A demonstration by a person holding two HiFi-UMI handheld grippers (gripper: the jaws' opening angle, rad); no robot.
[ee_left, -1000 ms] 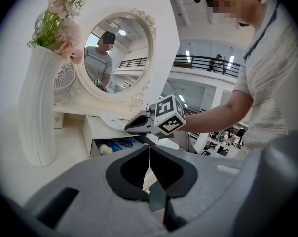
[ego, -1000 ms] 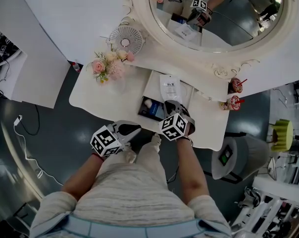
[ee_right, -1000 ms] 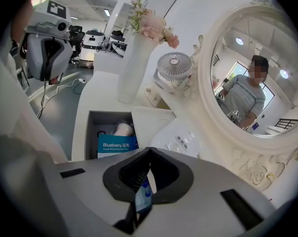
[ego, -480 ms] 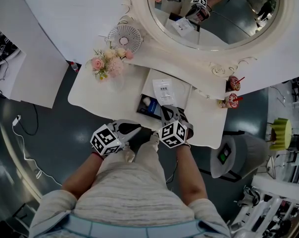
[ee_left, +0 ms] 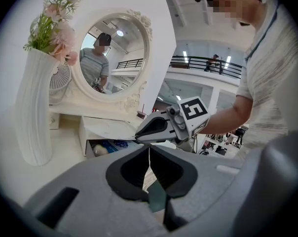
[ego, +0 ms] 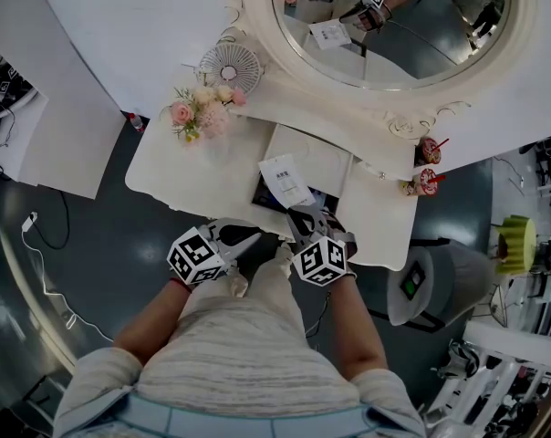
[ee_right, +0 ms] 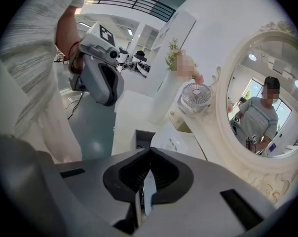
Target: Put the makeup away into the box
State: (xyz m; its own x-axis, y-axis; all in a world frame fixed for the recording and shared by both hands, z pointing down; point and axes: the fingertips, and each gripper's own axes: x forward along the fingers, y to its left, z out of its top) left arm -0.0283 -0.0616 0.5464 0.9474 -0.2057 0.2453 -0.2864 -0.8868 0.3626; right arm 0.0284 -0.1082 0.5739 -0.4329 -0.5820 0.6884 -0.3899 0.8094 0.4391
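A dark open box [ego: 277, 201] with blue items inside lies on the white dressing table [ego: 180, 176], in front of a white flat panel [ego: 326, 158]. My right gripper [ego: 303, 213] is shut on the near edge of a flat white printed packet [ego: 285, 181], which it holds tilted above the box. In the right gripper view the packet [ee_right: 171, 142] runs from the closed jaws out over the box [ee_right: 143, 139]. My left gripper [ego: 237, 238] hangs off the table's front edge, shut, with nothing between its pads. The left gripper view shows the box [ee_left: 102, 147] and the right gripper [ee_left: 139, 135].
A white vase of pink flowers [ego: 198, 117] and a small fan [ego: 233, 68] stand at the back left. A large oval mirror [ego: 394, 26] rises behind the table. Small red ornaments [ego: 428, 170] sit at the right end. A grey round stool [ego: 421, 290] is on the floor at right.
My right gripper has drawn back toward the table's front edge with the white packet, which has swung left over the box. The left gripper has stayed put.
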